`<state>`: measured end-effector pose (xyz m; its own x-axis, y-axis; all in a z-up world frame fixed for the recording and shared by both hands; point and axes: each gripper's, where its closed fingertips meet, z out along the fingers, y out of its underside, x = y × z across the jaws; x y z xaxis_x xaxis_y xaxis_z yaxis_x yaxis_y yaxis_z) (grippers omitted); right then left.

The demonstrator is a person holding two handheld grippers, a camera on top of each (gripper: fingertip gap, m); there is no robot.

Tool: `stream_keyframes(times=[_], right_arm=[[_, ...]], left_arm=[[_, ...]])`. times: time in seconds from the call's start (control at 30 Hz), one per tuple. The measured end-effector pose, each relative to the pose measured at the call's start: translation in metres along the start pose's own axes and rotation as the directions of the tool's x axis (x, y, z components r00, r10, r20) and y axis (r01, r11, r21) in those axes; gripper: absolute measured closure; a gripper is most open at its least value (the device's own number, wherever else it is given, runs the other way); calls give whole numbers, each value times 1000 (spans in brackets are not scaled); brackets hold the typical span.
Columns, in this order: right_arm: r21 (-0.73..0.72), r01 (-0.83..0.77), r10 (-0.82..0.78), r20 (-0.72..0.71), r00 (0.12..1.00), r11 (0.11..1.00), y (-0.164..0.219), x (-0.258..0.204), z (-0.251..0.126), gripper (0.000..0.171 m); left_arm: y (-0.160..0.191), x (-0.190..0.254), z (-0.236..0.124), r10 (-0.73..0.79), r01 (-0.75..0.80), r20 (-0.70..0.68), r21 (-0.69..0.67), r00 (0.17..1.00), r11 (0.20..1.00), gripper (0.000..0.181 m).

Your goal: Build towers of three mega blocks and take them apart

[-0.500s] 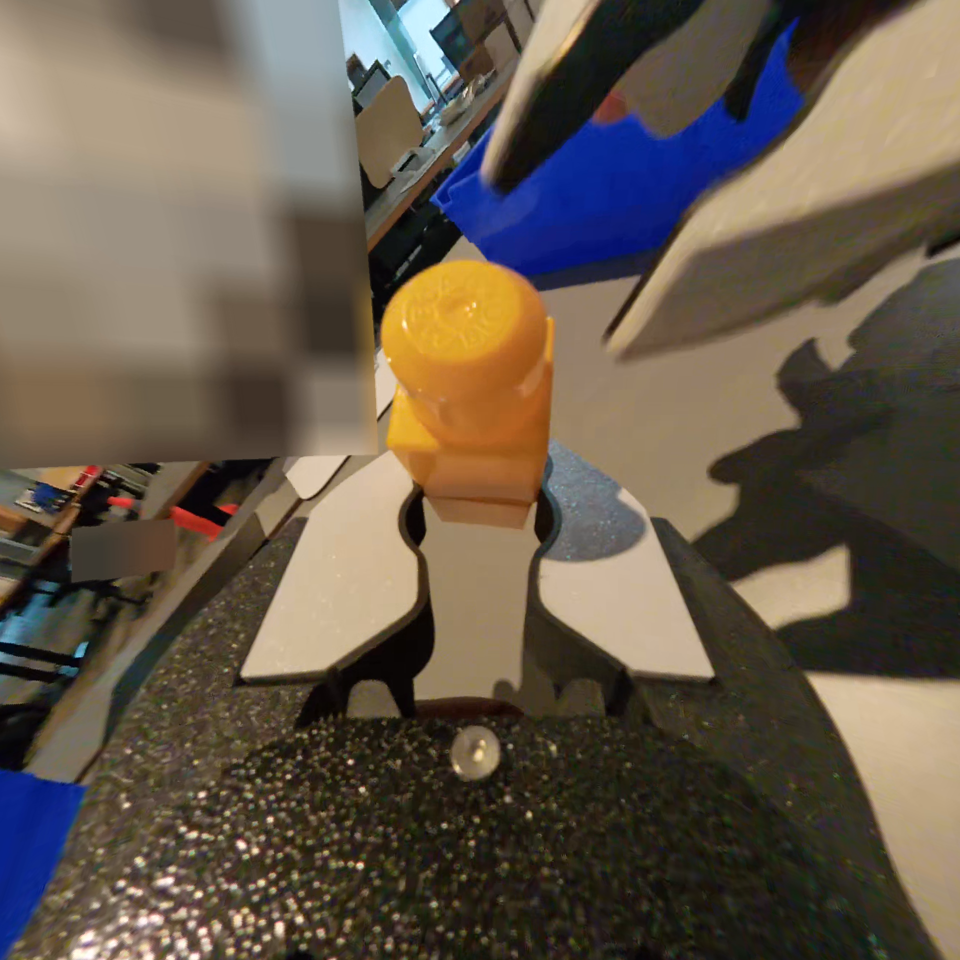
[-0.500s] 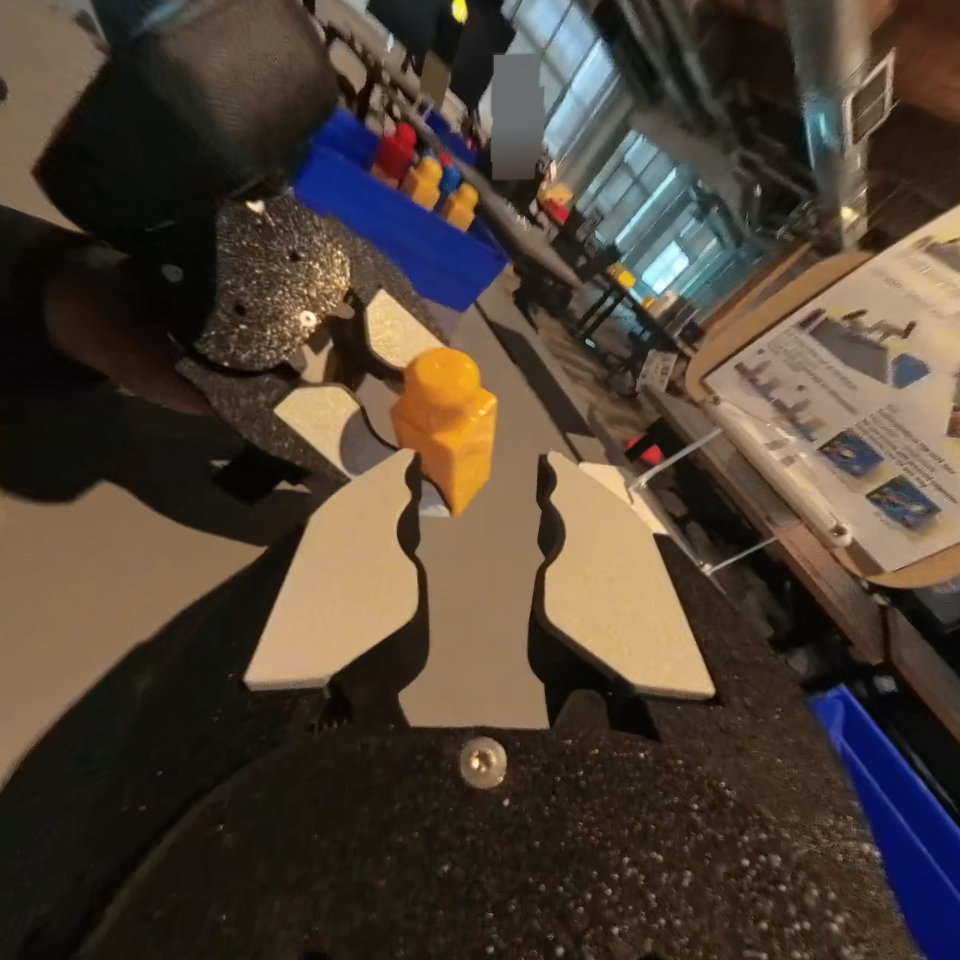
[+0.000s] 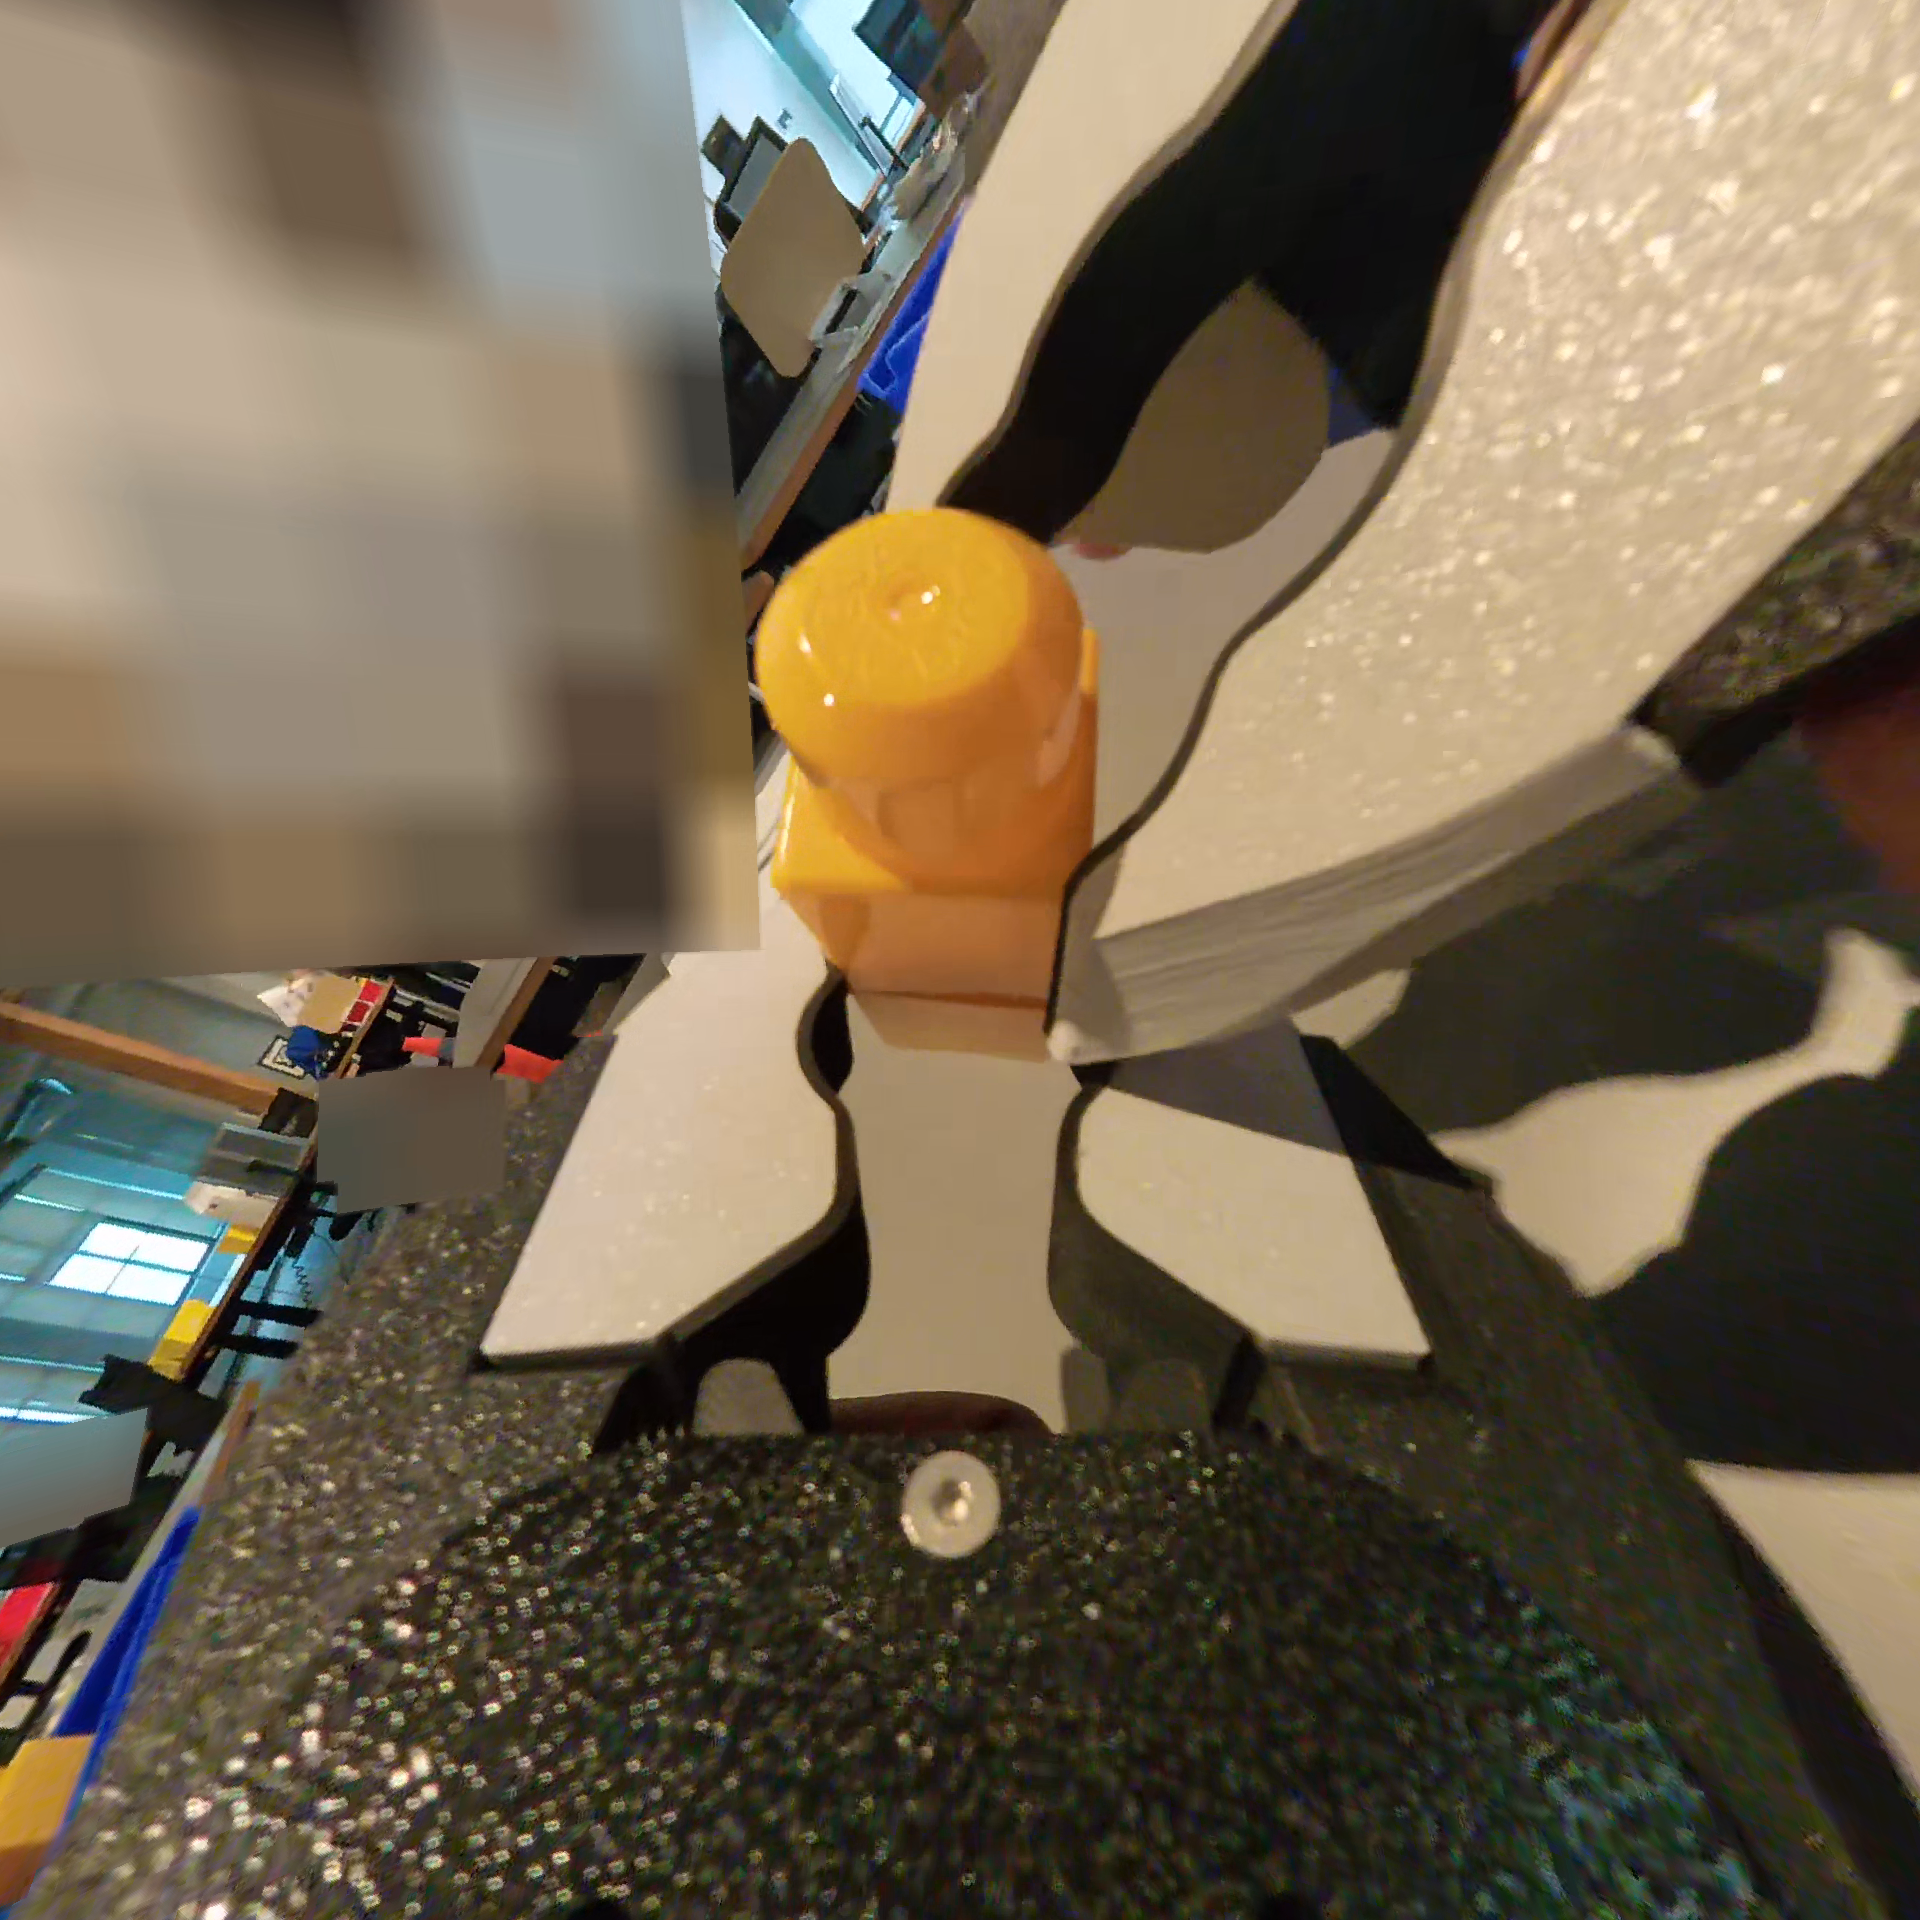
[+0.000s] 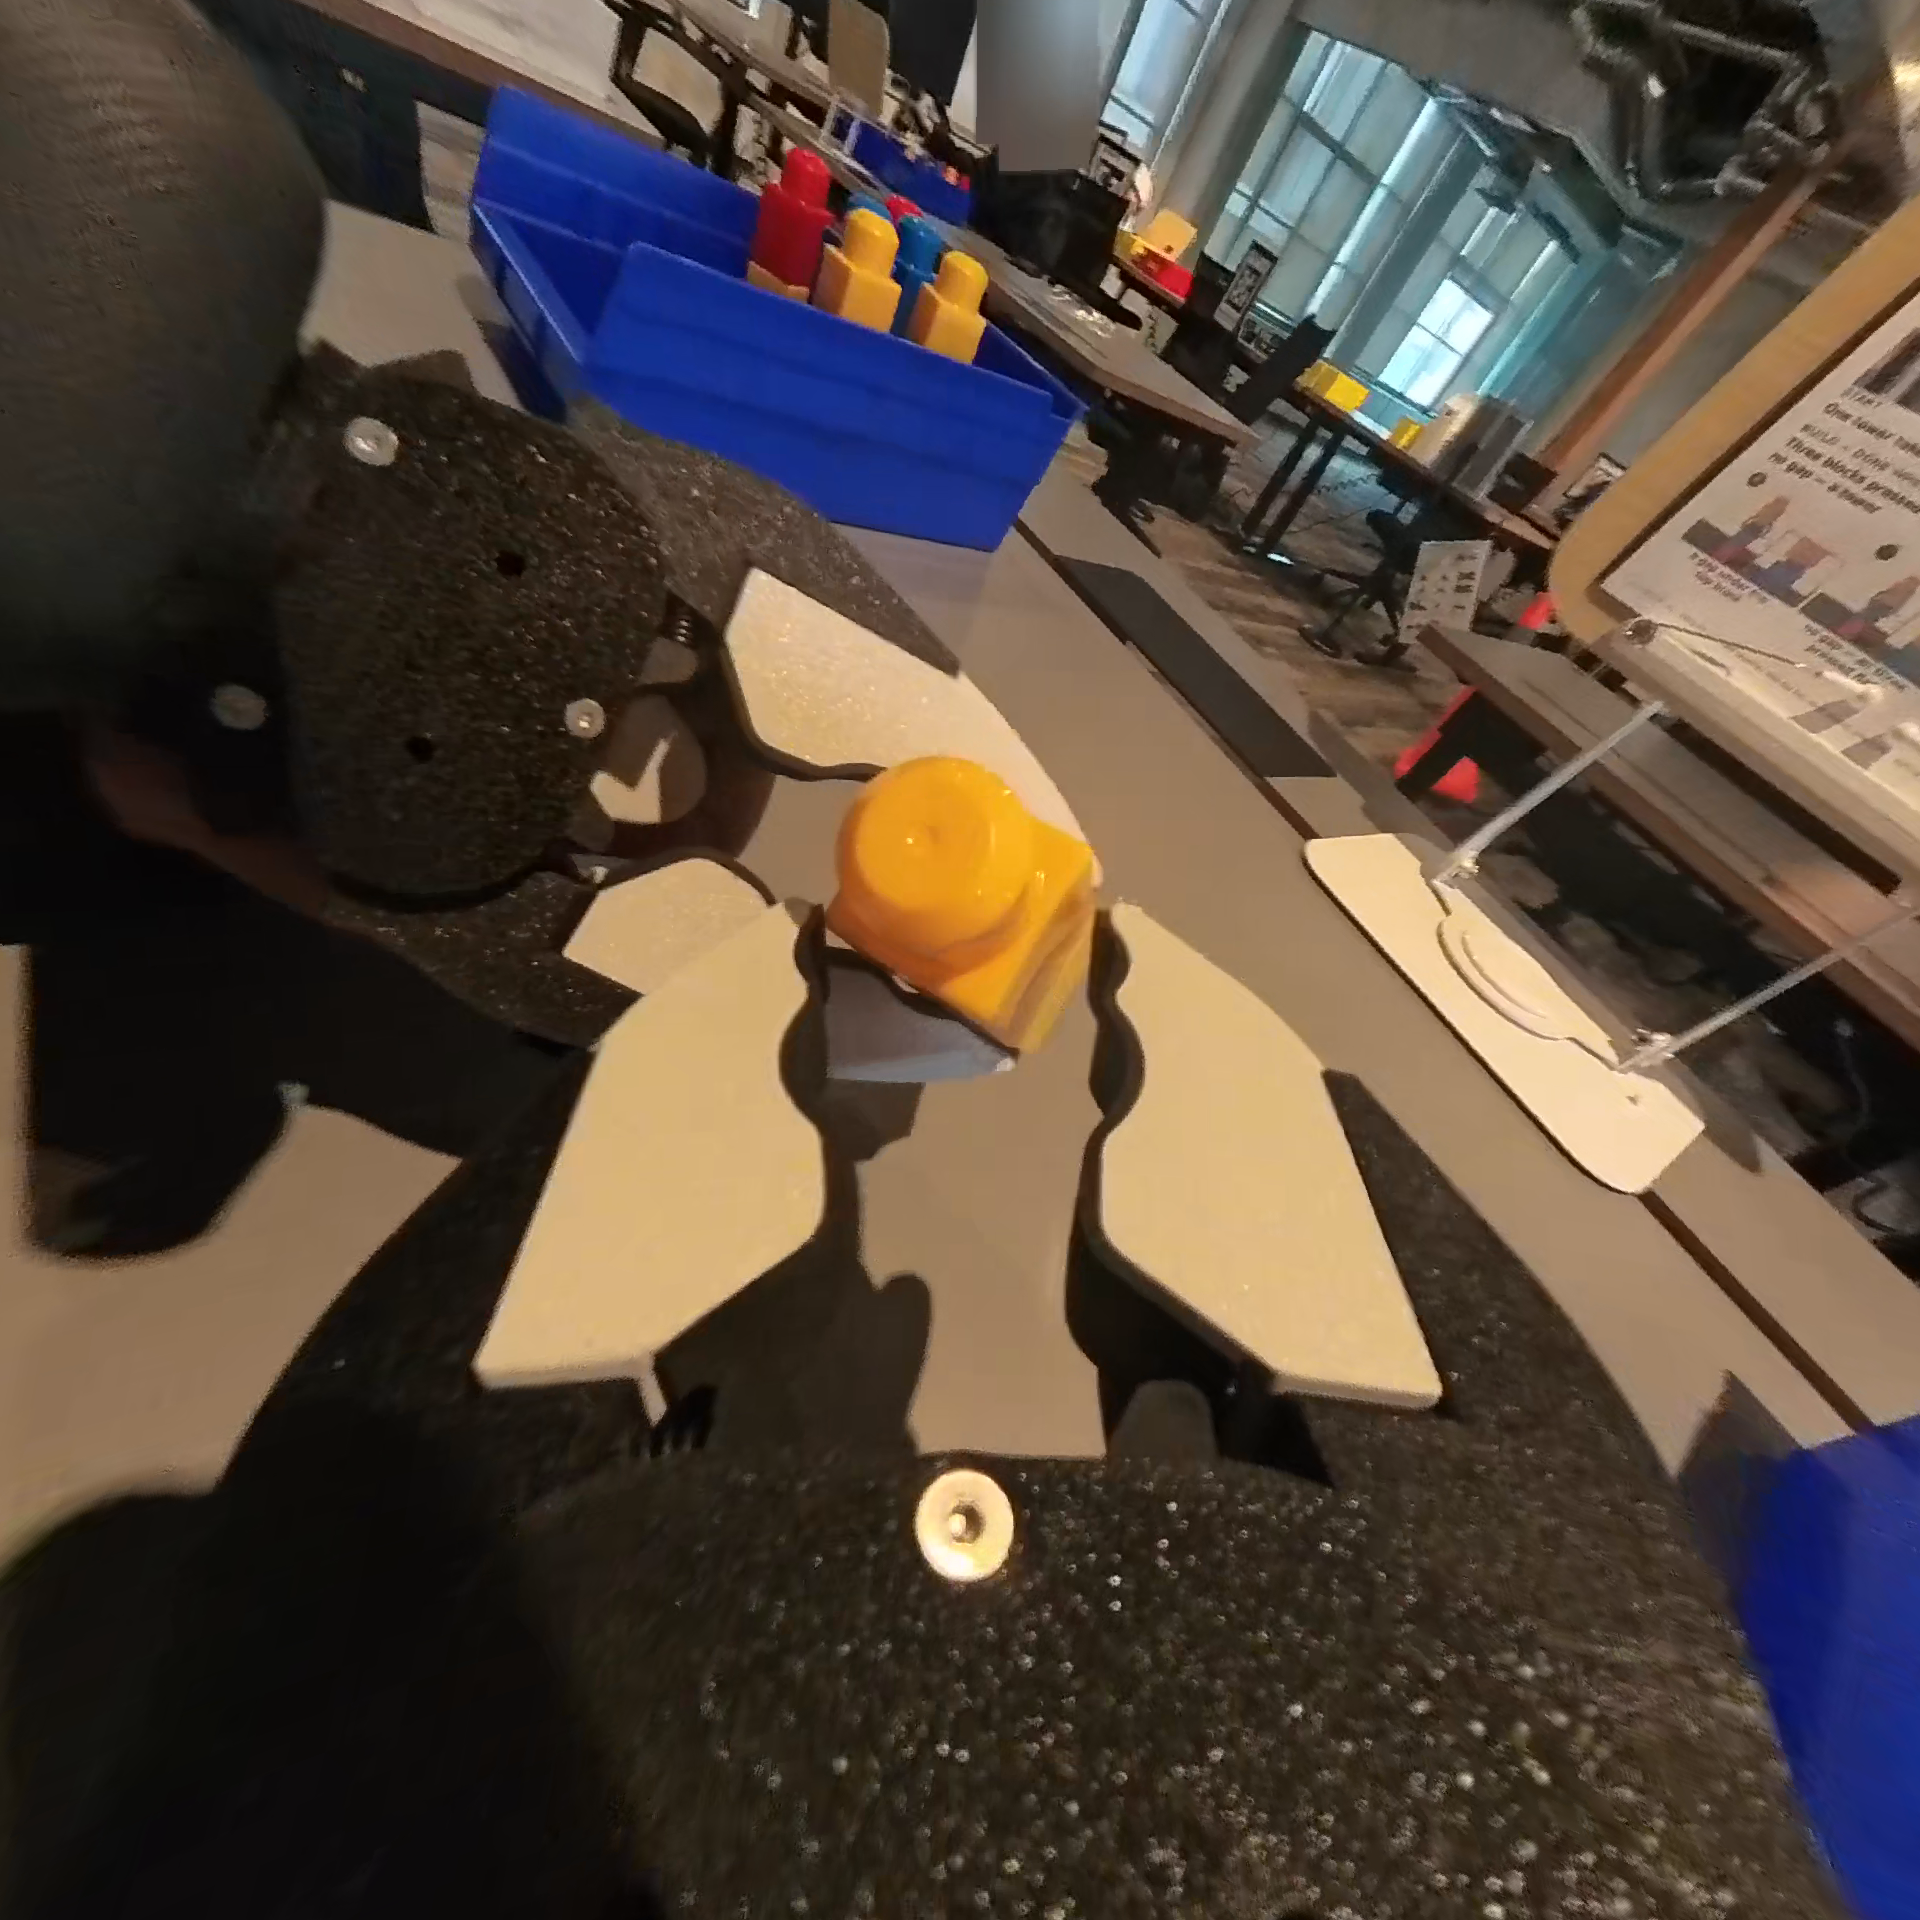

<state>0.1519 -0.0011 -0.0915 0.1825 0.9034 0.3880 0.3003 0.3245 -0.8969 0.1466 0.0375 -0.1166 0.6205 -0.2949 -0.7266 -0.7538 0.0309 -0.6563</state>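
An orange mega block [image 3: 935, 727] with one round stud sits at the tips of my left gripper [image 3: 951, 1023], which is shut on the block's base. My right gripper [image 4: 958, 914] is open, with its fingertips on either side of the same block [image 4: 961, 883], which is tilted above the grey table [image 4: 1195, 831]. In the left wrist view one right finger [image 3: 1455, 623] lies against the block's right side and the other [image 3: 997, 291] passes behind the stud. The left gripper's fingers [image 4: 862, 686] reach in from the left.
A blue bin [image 4: 810, 436] at the back holds upright blocks: a red one [image 4: 795, 218], two orange ones [image 4: 857, 265] and a blue one [image 4: 920, 244]. An instruction sheet [image 4: 1766, 520] stands on a white base [image 4: 1496, 987] at the right. Another blue bin's corner [image 4: 1849, 1662] shows at the lower right. Spacing between my two grippers at the tips: around 5 cm.
My right gripper has moved in on the block and its fingers now flank it. The left gripper still holds the block, now tilted more toward the right gripper.
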Motion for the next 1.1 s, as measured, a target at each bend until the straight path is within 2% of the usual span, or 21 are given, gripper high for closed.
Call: stream_keyframes(times=[0.33,0.47,0.57,0.67,0.83,1.1], right_arm=[[44,-209,204,101,974,977,-1,8,-8,134],[54,-264,254,136,958,963,-2,7,-8,133],[40,-321,310,167,936,946,-1,4,-5,124],[26,-332,325,151,934,943,3,6,-3,131],[25,-344,336,155,929,939,2,9,-5,132],[64,-344,331,155,931,937,-4,13,-10,133]], left_arm=[[-10,-6,-6,-4,2,22,61,1000,998,144],[-10,-3,-6,18,-19,20,55,1000,998,144],[-10,1,-5,52,-53,18,45,998,998,144],[-10,3,-4,81,-82,24,46,996,996,143],[-13,2,-3,87,-90,51,65,995,994,143],[0,1,1,72,-72,46,7,996,997,142]])
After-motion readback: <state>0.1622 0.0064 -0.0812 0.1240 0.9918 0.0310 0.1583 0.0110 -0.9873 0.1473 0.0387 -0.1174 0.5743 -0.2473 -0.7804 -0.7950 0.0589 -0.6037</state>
